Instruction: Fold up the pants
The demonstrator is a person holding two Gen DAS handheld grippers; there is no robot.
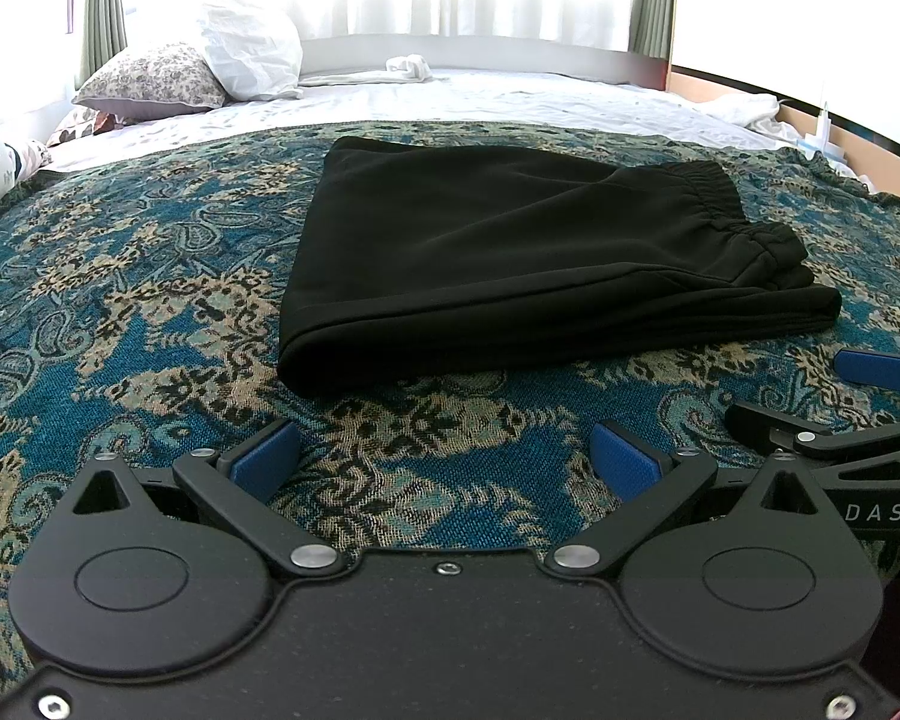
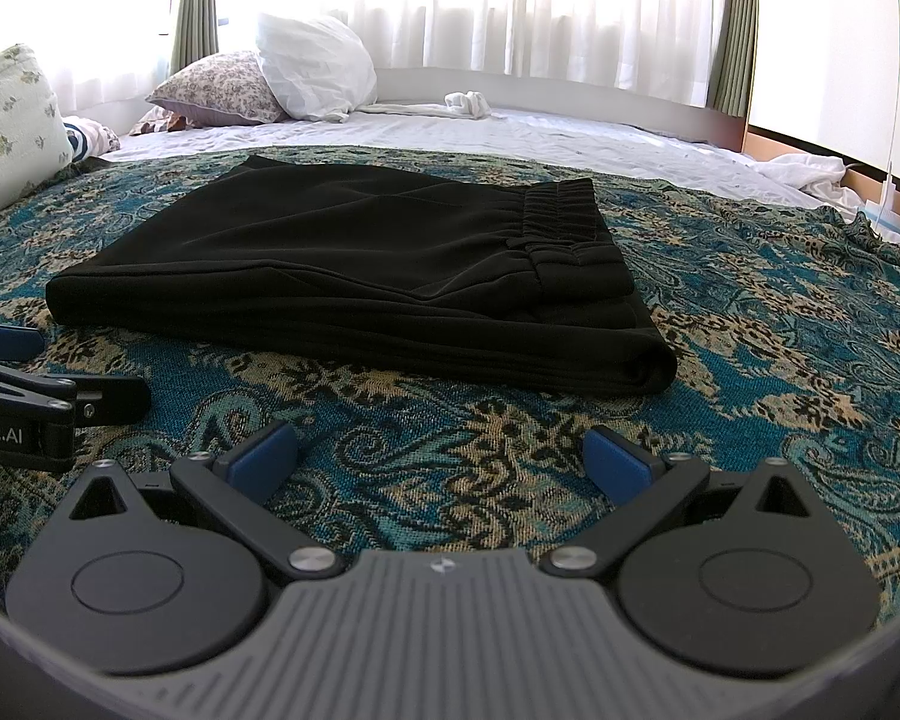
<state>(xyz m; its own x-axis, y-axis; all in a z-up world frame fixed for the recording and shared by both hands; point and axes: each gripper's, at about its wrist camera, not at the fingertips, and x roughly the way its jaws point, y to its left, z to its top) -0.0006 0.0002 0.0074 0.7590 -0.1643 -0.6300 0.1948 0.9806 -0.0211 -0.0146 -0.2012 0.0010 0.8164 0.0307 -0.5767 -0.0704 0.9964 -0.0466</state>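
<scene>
Both grippers are hovering low over the bed, near the folded pants but not touching them. Filling the bottom of its own view, the left gripper point(image 1: 444, 461) is holding its blue-padded fingers spread wide with nothing between them, only patterned cloth showing in the gap. At the bottom of the right wrist view, the right gripper point(image 2: 441, 459) is likewise standing released and empty. Each one is also peeking into the other's picture: the right gripper at the right edge of the left view, the left gripper at the left edge of the right view.

Lying in the middle of both frames are the black pants point(image 1: 510, 252), folded into a compact stack of several layers with the gathered elastic waistband point(image 1: 732, 222) on the right side. They are resting on a teal and tan patterned blanket point(image 1: 150, 300) that is covering the near part of the bed. Behind it, a white sheet point(image 1: 510, 99) is stretching toward the upper part of the frame, where a floral pillow point(image 1: 150, 78) and a white pillow point(image 1: 252, 54) are leaning at upper left beneath bright curtained windows.
</scene>
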